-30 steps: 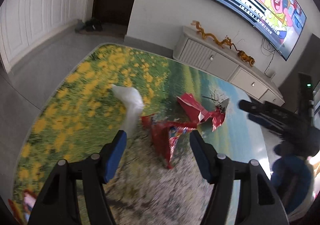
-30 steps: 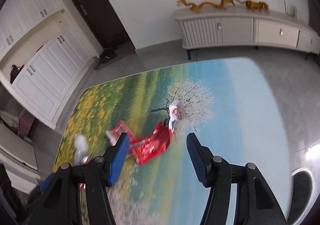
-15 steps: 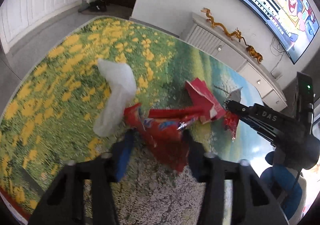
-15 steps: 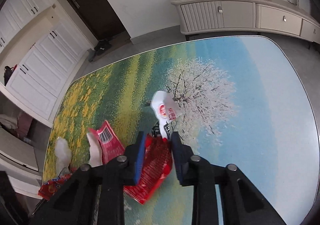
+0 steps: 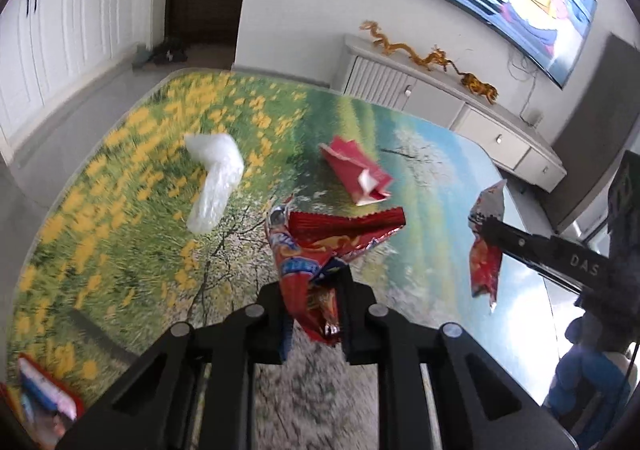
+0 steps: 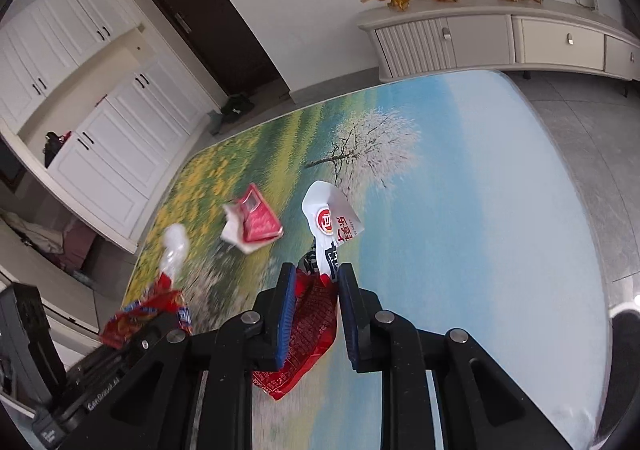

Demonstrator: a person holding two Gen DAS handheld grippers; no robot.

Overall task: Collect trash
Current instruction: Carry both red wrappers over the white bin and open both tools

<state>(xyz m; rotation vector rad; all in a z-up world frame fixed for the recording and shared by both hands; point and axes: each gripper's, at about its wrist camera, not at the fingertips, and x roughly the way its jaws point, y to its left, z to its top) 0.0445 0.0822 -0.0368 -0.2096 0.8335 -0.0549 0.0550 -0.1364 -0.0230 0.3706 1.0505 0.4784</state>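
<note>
Looking through the left wrist view: the left claw [image 5: 314, 304] is clenching a crumpled red snack bag [image 5: 320, 246], holding it up above the rug [image 5: 120, 177].
Lying loose in that view: a white plastic bag [image 5: 214, 179] and a red wrapper [image 5: 358, 173] are resting on the rug, well apart.
Right wrist view: the right claw [image 6: 316, 290] is gripping a red and white wrapper [image 6: 320, 270], lifted off the rug.
Progress: two pieces are being held, at least two are waiting on the rug, and no bin is showing, so most of the job is likely remaining.
</note>
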